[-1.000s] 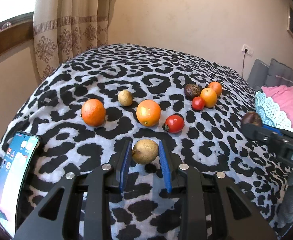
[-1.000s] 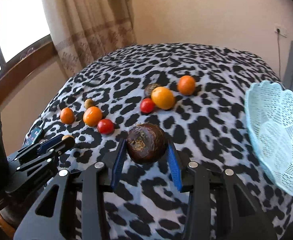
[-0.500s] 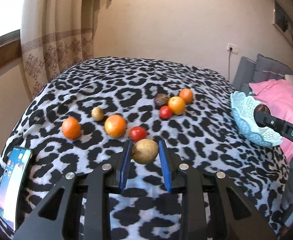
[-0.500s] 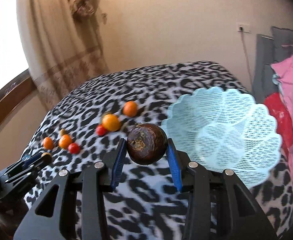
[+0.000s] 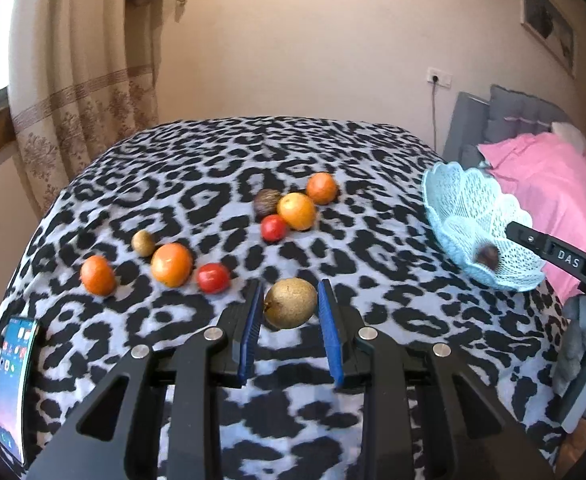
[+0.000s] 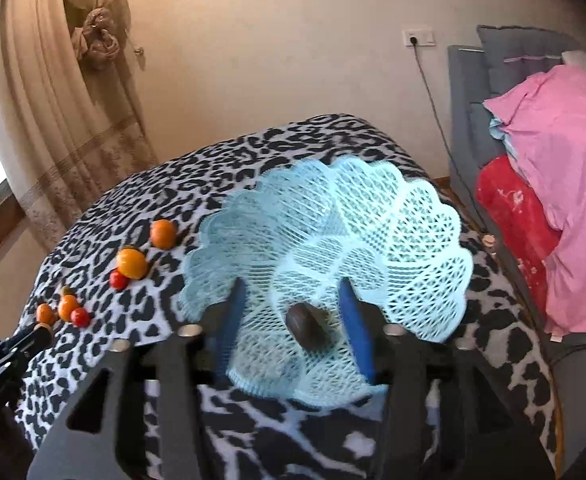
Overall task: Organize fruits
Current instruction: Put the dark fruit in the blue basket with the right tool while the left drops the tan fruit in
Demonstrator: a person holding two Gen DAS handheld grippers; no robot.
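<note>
Basket (image 6: 433,248): pale blue lattice, scalloped rim, upright on the leopard-print bed cover, at 3 o'clock of the fruit spread.
Dark fruit (image 6: 307,326): brown-purple, round, lying inside the basket near its front wall, blurred.
Tan fruit (image 5: 291,303): rough yellow-brown skin, raised off the cover, pinched on both sides.
Far cluster: two oranges (image 5: 297,211), one red tomato (image 5: 273,228), one dark wrinkled fruit (image 5: 267,202), touching or nearly so.
Near cluster, at 8 o'clock of the far one: two oranges (image 5: 171,265), red tomato (image 5: 213,278), small tan fruit (image 5: 143,242).

Left gripper (image 5: 291,312) clamped (pointing downward), right gripper (image 6: 293,320) jaws opening, pads clear
</note>
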